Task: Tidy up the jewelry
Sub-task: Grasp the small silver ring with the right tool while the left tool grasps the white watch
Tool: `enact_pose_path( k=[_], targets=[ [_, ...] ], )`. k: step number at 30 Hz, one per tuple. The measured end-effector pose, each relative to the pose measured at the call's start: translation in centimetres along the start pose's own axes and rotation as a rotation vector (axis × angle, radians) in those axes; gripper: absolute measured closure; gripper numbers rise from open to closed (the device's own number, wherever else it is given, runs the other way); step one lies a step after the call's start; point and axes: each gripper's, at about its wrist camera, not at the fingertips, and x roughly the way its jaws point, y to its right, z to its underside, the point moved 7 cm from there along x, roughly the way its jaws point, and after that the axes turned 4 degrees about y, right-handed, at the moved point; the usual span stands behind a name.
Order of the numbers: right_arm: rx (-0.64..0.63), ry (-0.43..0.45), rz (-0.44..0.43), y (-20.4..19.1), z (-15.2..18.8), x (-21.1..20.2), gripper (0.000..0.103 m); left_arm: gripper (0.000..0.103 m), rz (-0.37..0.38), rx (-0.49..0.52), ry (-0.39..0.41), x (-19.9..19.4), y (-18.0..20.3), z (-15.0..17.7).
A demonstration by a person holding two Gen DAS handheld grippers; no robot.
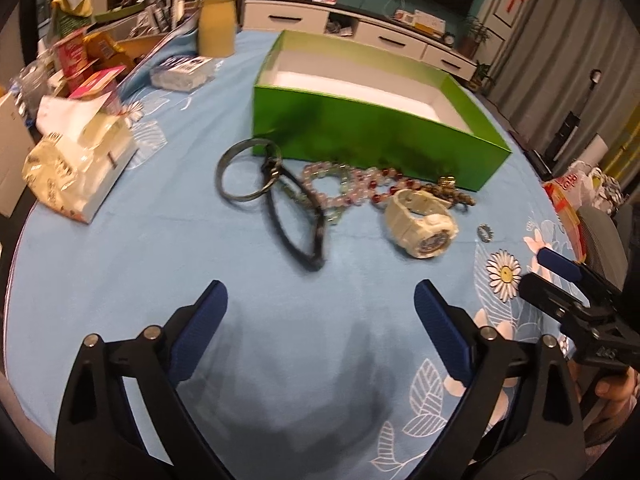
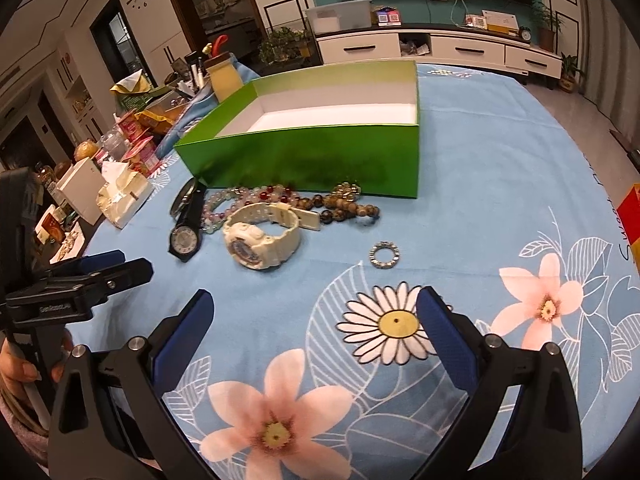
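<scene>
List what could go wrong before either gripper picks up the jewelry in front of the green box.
1. The bead bracelets, black watch and metal bangle lie overlapping, so lifting one may drag another along.
2. The small ring lies flat on the soft tablecloth; the wide-open right gripper could pinch cloth or push it away.
3. The white watch rests against the beads and may scatter them when lifted.

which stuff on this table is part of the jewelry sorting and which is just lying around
For the job:
- green box, open, nothing visible inside
- white watch
- black watch
- metal bangle
- pink and red bead bracelets
- brown bead bracelet
- small ring

Just lying about:
- tissue pack
- yellow jar
- snack packets
</scene>
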Motion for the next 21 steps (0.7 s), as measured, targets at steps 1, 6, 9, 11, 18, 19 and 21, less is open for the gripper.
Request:
enact_pose_path(
  k=[1, 6, 9, 11, 18, 19, 21],
  targets=[
    [0.002, 0.000, 0.006, 0.2, 0.1, 0.1, 0.004, 0.012, 0.010, 0.015, 0.010, -0.1, 0.4, -0.1],
    [0.028, -0.017, 0.033, 1.7, 0.5, 1.1, 0.014, 0.016, 0.057, 0.050, 0.018, 0.0, 2.1, -0.5],
    [0.046, -0.022, 0.046, 2.4, 0.6, 1.7, 0.024, 0.020, 0.087, 0.056, 0.011, 0.5, 3.0, -0.8],
    [0.053, -0.017, 0.055, 2.7, 0.4, 2.0, 0.031, 0.020, 0.101, 0.063, 0.008, 0.8, 3.6, -1.0],
    [-0.005, -0.022, 0.094, 2.7, -0.4, 4.1, 0.046, 0.021, 0.147, 0.100, 0.004, 2.2, 6.0, -1.9],
    [0.001, -0.029, 0.095, 2.9, -0.4, 4.4, 0.049, 0.022, 0.149, 0.104, 0.001, 2.4, 6.2, -2.0],
    [0.004, -0.024, 0.099, 3.3, -0.5, 4.7, 0.052, 0.022, 0.154, 0.113, -0.011, 3.1, 6.8, -2.1]
  ],
)
